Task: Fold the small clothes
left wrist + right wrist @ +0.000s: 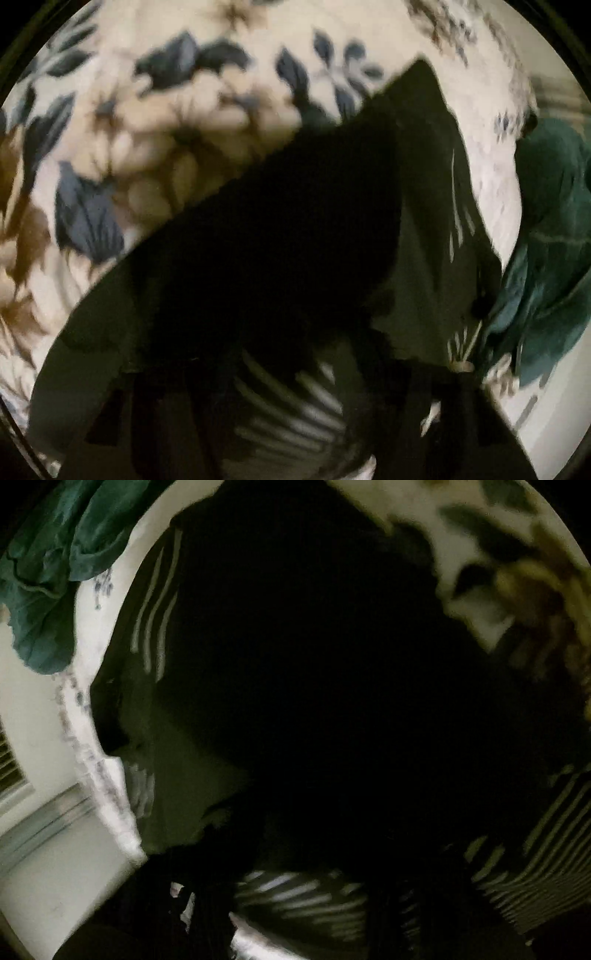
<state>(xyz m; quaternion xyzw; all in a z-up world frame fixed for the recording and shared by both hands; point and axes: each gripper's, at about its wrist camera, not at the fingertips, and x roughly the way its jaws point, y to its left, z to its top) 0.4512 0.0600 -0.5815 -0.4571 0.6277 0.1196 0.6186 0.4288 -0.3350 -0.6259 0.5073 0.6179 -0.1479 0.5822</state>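
- A dark garment (280,236) with thin pale stripes lies spread on a floral bedspread (155,122), filling the near and middle part of both wrist views.
- In the left wrist view its far corner rises to a point at upper right; a striped patch shows near the bottom edge.
- Left gripper (295,424): its fingers are black shapes against dark cloth, blurred; the jaws are pressed together, and whether cloth is pinched between them cannot be told.
- Right gripper (306,904): likewise lost in shadow and blur, jaws pressed together, any hold on the cloth unclear.
- Most of the garment in the right wrist view is near black, so folds and edges are hard to make out.
- A teal garment (546,258) lies crumpled at the bedspread's edge, just beside the dark one.
- Beyond the bed edge a pale floor or wall (55,878) shows, blurred.
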